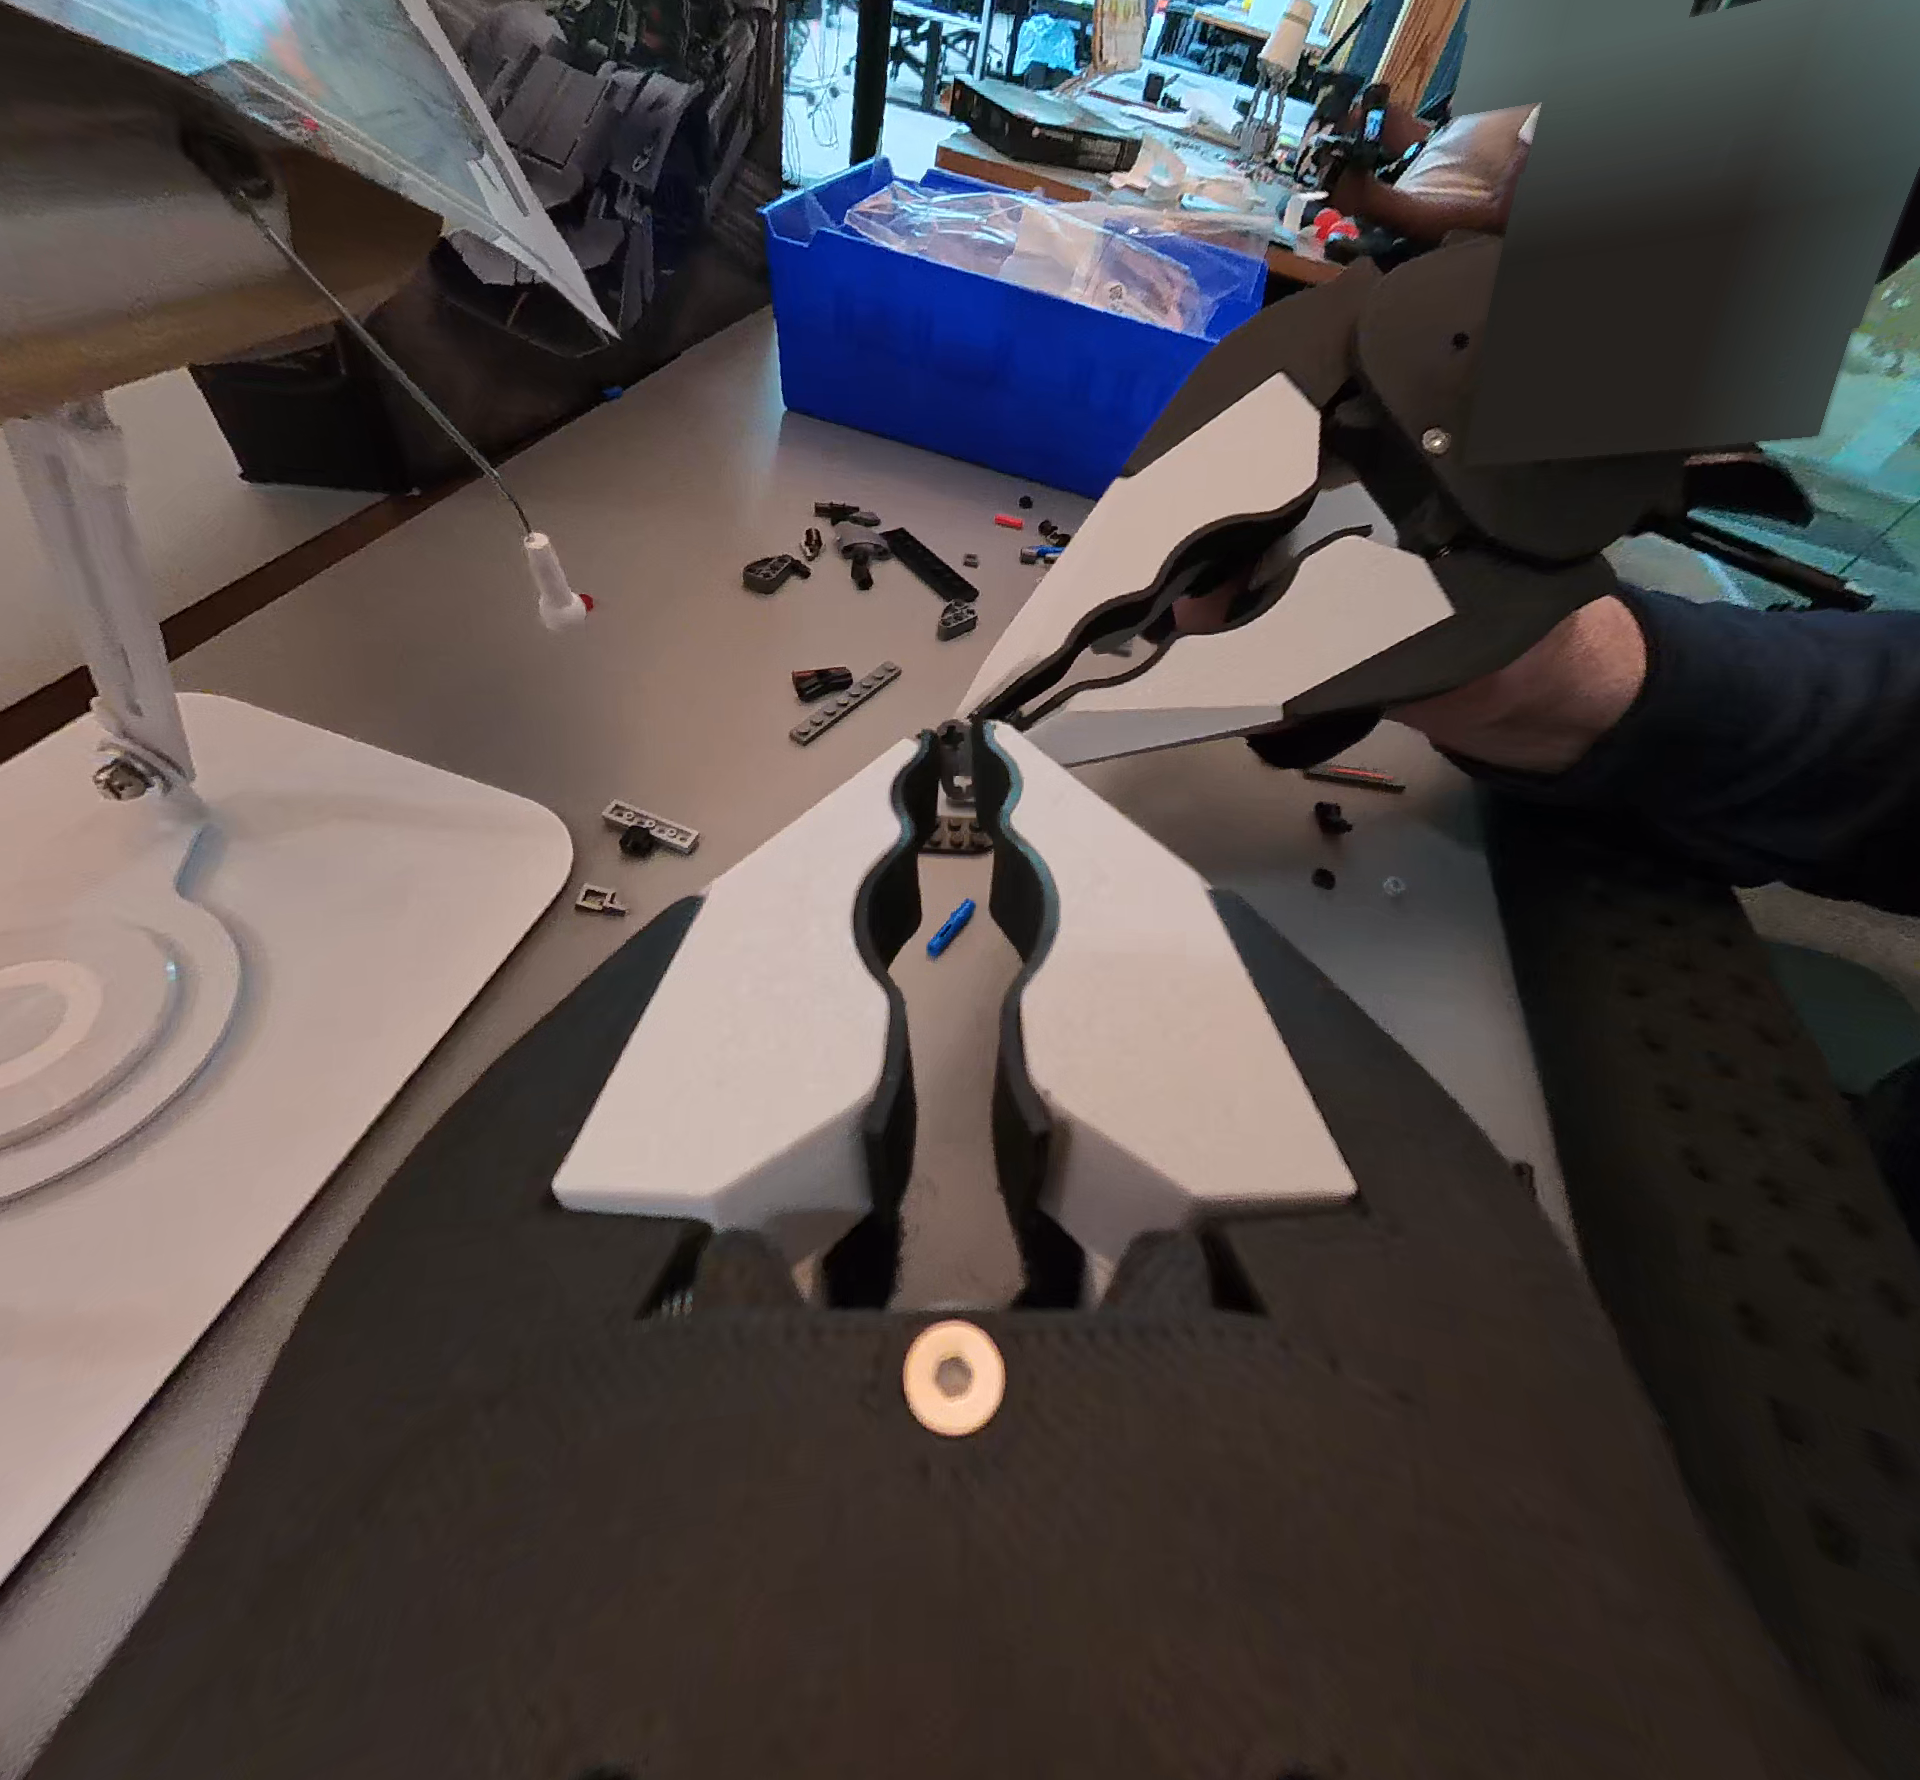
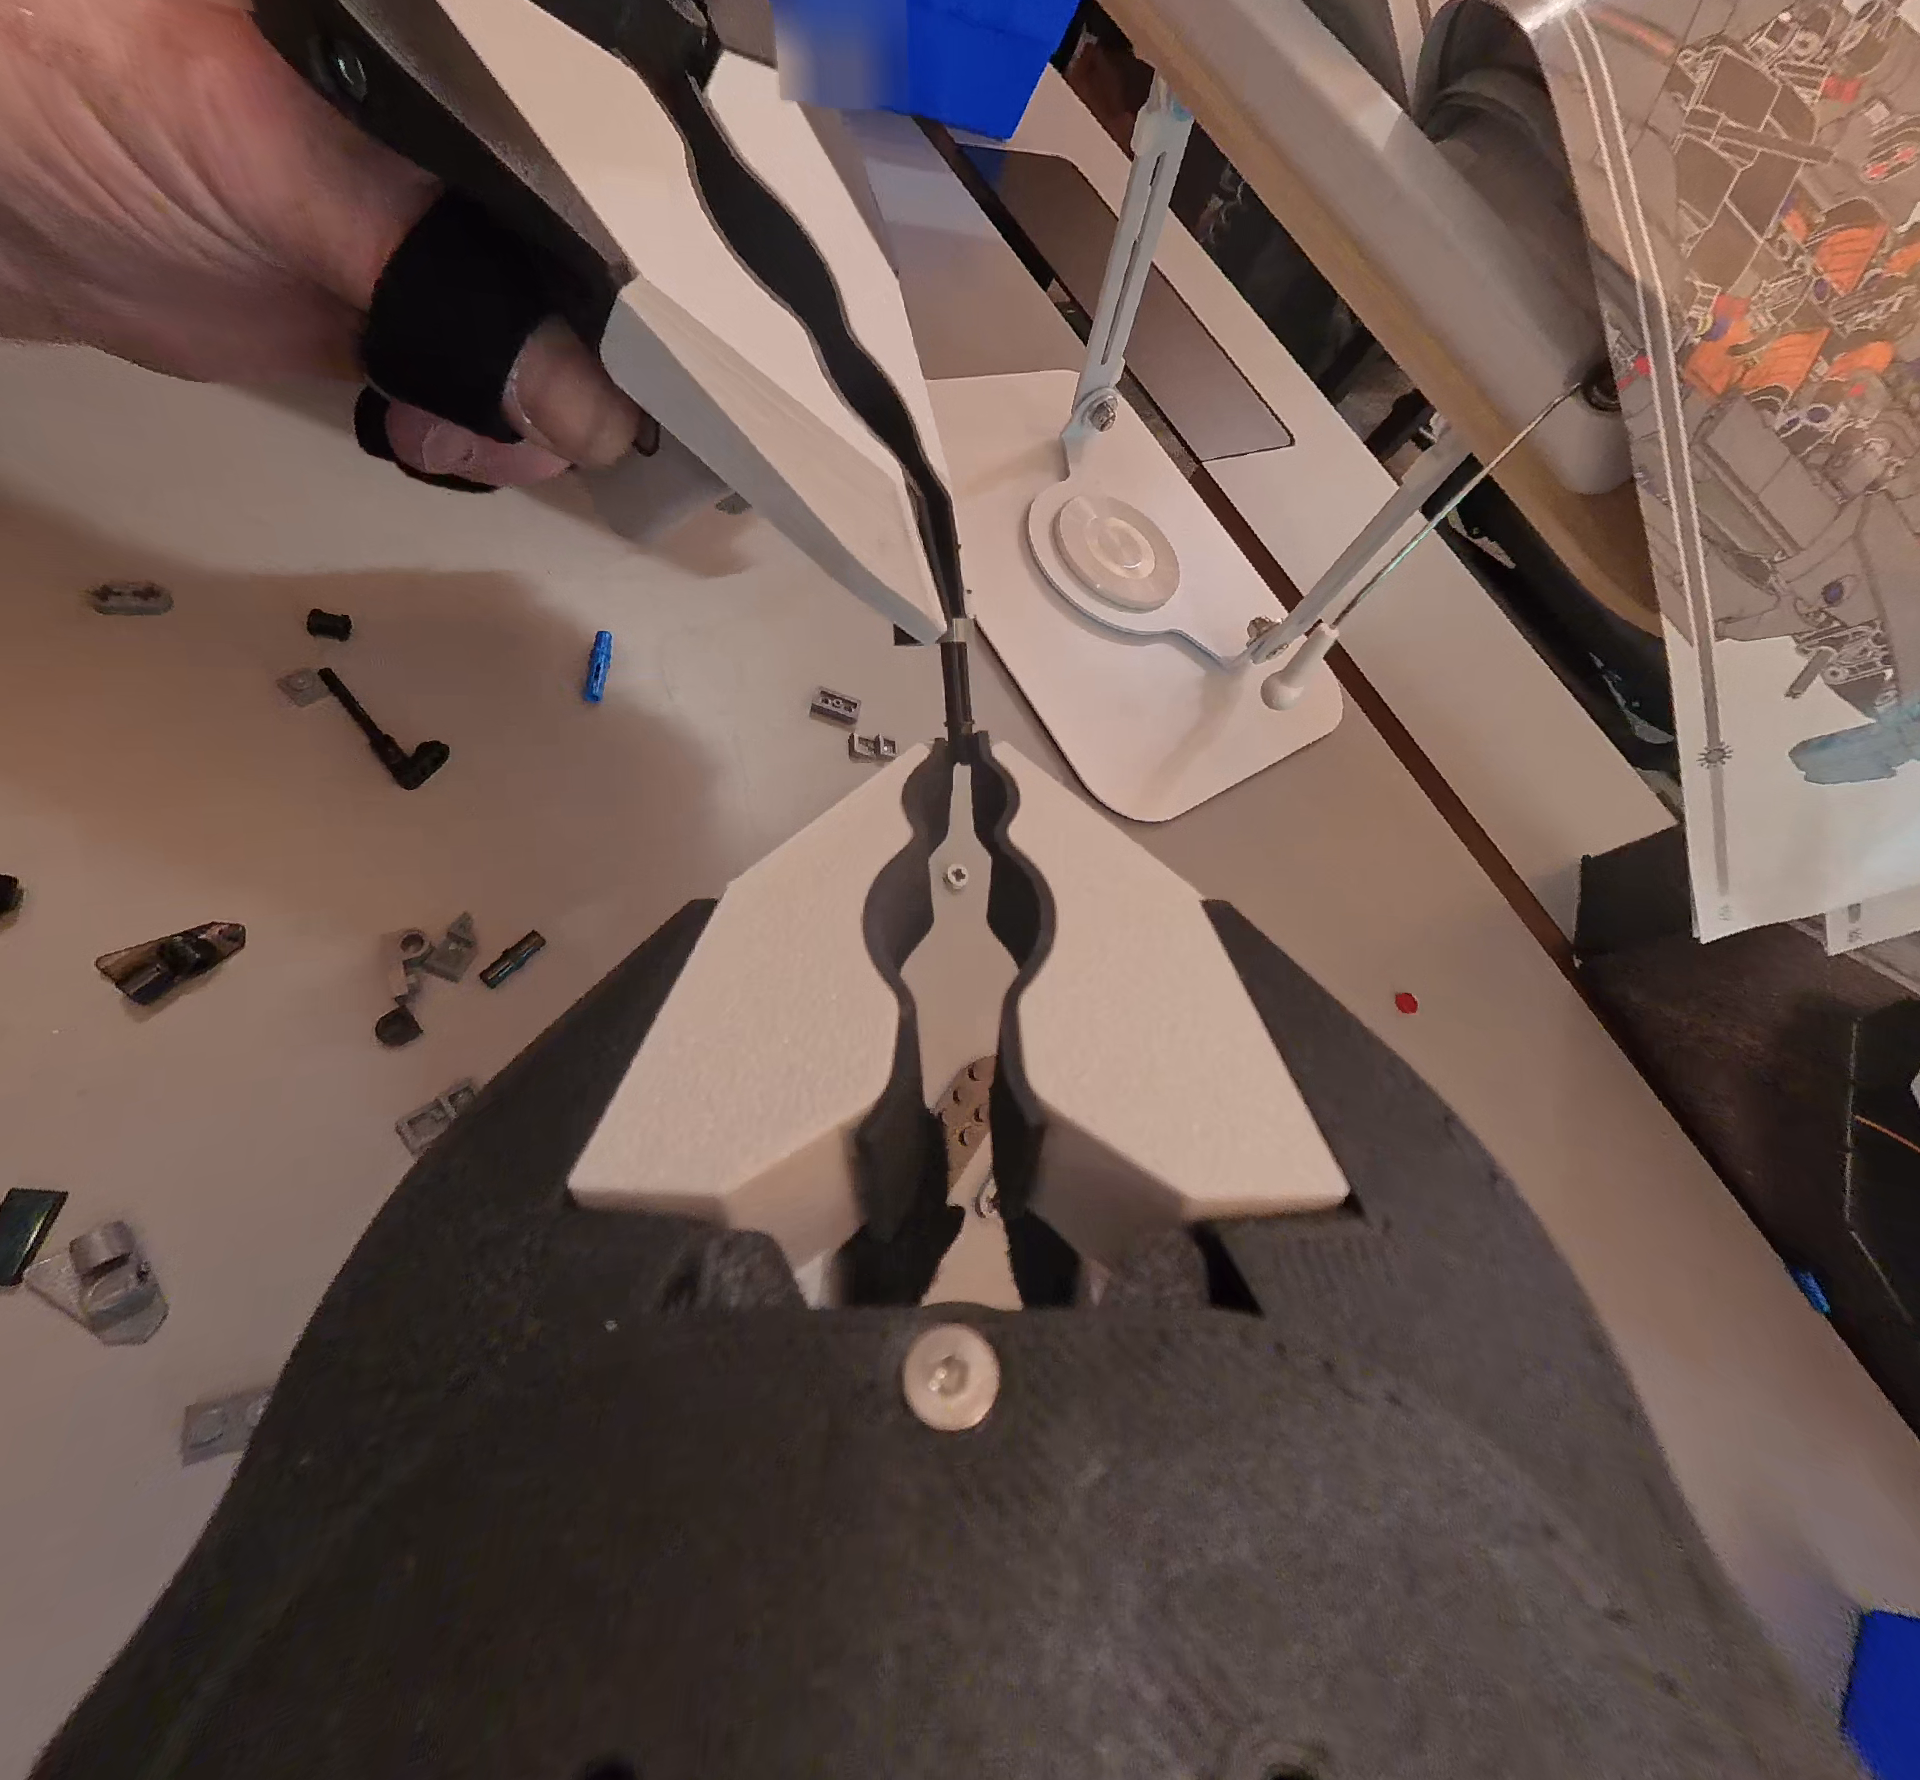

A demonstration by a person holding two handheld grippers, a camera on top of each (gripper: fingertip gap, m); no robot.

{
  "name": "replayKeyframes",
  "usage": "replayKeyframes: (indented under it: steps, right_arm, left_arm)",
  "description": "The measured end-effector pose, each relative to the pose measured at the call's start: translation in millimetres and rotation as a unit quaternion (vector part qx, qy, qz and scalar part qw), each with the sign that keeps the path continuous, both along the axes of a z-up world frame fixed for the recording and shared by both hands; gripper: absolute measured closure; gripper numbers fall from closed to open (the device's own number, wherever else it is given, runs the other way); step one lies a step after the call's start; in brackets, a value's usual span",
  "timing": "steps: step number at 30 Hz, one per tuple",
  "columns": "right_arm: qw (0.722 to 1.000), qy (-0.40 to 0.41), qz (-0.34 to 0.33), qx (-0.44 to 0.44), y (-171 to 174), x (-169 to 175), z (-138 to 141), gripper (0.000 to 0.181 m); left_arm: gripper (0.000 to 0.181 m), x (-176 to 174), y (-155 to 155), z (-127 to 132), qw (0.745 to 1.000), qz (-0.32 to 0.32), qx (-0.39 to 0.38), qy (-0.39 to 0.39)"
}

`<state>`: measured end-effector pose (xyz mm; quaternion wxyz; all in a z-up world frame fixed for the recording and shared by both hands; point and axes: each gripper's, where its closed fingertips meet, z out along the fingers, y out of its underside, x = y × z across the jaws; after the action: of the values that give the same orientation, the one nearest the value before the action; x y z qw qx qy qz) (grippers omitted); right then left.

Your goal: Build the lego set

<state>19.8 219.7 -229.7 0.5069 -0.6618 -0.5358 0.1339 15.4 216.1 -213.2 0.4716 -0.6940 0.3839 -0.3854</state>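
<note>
My left gripper (image 1: 953, 741) is shut on a small grey lego piece (image 1: 952, 762), held just above the grey table (image 1: 675, 650). My right gripper (image 2: 961, 756) is shut on a thin black axle (image 2: 957, 691). The axle's far end meets the left gripper's tips (image 2: 952, 627), where a small pale bit of the grey piece (image 2: 958, 632) shows. In the left wrist view the right gripper (image 1: 989, 714) comes in from the right, tip to tip with the left one. The axle itself is hidden in that view.
Loose dark and grey lego pieces (image 1: 862, 567) (image 2: 405, 982) lie scattered on the table. A blue pin (image 1: 951, 928) (image 2: 597, 665) lies nearby. A blue bin (image 1: 987, 359) of bags stands behind. A white stand (image 1: 260, 951) (image 2: 1143, 691) holds the instruction booklet (image 2: 1766, 380). Both grippers' tips are close together, under 4 cm apart.
</note>
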Motion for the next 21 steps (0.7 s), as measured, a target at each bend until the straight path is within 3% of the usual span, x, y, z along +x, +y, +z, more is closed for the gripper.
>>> replayKeyframes:
  steps: [21]
  right_arm:
    - [0.999,0.028,0.017,-0.012,-3.5,-1.6,5.1,0.181]
  left_arm:
    - [0.177,1.8,-2.8,8.8,0.999,-0.022,-0.01,-0.043]
